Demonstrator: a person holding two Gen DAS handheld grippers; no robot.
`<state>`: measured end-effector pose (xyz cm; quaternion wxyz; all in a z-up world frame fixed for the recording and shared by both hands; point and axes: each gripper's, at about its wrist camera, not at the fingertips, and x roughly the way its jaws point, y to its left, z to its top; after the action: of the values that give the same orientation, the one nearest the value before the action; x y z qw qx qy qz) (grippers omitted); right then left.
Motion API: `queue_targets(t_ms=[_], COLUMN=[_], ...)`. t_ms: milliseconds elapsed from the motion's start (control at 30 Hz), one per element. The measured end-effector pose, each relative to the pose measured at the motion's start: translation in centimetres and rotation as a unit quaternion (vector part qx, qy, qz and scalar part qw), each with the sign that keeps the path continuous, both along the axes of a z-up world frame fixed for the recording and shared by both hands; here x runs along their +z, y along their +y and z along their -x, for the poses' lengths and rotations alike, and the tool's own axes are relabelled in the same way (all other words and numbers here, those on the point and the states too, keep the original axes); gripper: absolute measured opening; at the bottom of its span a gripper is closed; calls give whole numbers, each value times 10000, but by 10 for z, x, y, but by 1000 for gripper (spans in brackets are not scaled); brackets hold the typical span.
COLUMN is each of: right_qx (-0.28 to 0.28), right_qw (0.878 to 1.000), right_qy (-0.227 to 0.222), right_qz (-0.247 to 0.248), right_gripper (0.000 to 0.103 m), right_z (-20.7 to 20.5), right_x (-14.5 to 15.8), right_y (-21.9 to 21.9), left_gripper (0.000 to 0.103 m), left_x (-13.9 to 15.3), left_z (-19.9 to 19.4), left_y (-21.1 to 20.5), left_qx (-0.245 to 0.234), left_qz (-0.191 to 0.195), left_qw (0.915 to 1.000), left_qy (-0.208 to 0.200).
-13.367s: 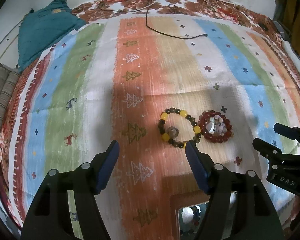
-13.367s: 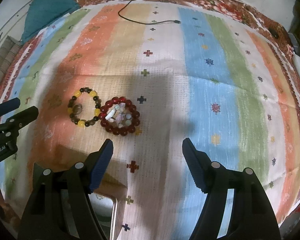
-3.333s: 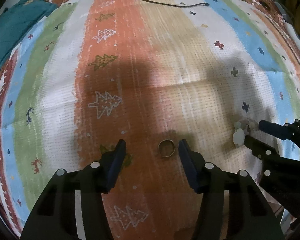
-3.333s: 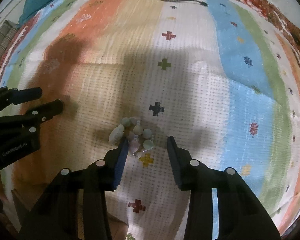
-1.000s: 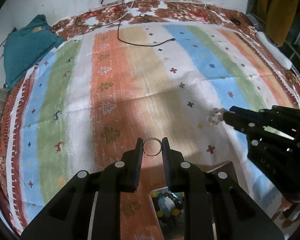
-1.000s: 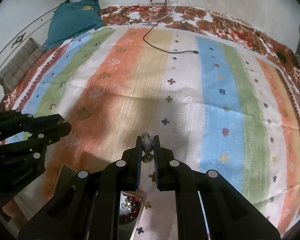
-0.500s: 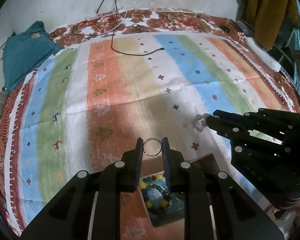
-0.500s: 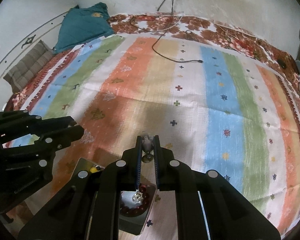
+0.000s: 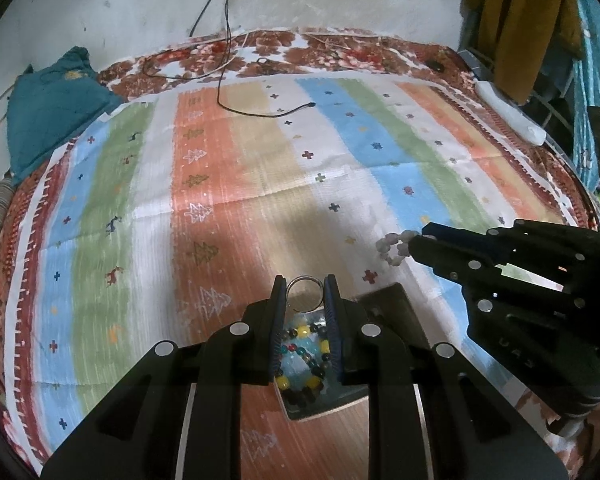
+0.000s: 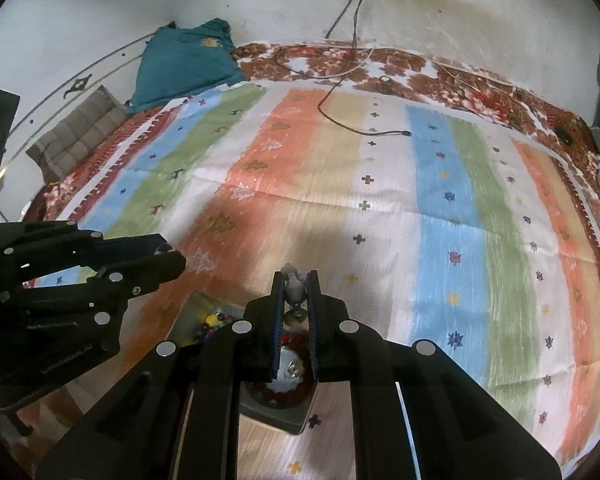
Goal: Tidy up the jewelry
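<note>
Between left gripper (image 9: pixel 304 287) pads, ring (image 9: pixel 305 293).

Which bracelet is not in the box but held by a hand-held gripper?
The pale stone bracelet, pinched in the right hand-held gripper. The yellow-and-dark bead bracelet and red bead bracelet lie in the box.

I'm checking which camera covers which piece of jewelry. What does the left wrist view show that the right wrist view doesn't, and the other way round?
Only the left wrist view shows the thin metal ring clamped between the left gripper fingers, and the yellow-and-dark bead bracelet fully in the box below.

Only the right wrist view shows the red bead bracelet in the box.

Both show the pale bead bracelet pinched in the right gripper, the open box and the striped blanket.
</note>
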<state>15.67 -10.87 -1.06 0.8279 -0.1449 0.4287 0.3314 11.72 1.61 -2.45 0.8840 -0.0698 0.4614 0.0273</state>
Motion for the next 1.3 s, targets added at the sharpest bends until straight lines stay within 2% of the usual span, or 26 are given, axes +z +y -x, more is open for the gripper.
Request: queue_targets(t_ms=[467, 533, 567, 600, 633, 667, 833, 1033, 1167, 1233, 1300], right_qx=[112, 104, 91, 88, 63, 51, 76, 97, 140, 134, 120], right_qw=[9996, 9994, 9993, 9994, 9995, 9995, 9990, 9990, 9992, 9990, 9990], right_qy=[217, 319, 345, 341, 310, 298, 445, 432, 368, 370, 347], right_qz=[-156, -103, -58, -34, -17, -16, -61, -33, -81, -193, -238], right_gripper=[12, 12, 13, 18, 27, 31, 32, 32, 36, 45, 49], right_z=[20, 21, 21, 21, 22, 23, 25, 31, 34, 36, 39], right_x=[-2, -6, -7, -8, -8, -7, -6, -3, 4, 9, 13], right_y=[-12, -12, -11, -12, -12, -13, -19, -26, -28, -31, -35], left_gripper=[18, 22, 28, 31, 32, 34, 42, 47, 55, 56, 56], left_x=[-3, -5, -5, -5, -5, -5, 0, 4, 4, 5, 5], left_z=[20, 19, 19, 19, 20, 20, 26, 42, 52, 55, 60], left_y=[-1, -1, -1, -2, -2, -1, 4, 4, 3, 3, 5], left_qx=[112, 138, 156, 173, 195, 224, 309, 244, 213, 213, 171], left_qz=[297, 349, 347, 325, 308, 303, 358, 444, 433, 429, 620], left_qw=[9995, 9993, 9993, 9993, 9993, 9993, 9989, 9986, 9987, 9987, 9978], left_qy=[-35, 23, 40, 36, 27, 19, -35, -134, -153, -145, -140])
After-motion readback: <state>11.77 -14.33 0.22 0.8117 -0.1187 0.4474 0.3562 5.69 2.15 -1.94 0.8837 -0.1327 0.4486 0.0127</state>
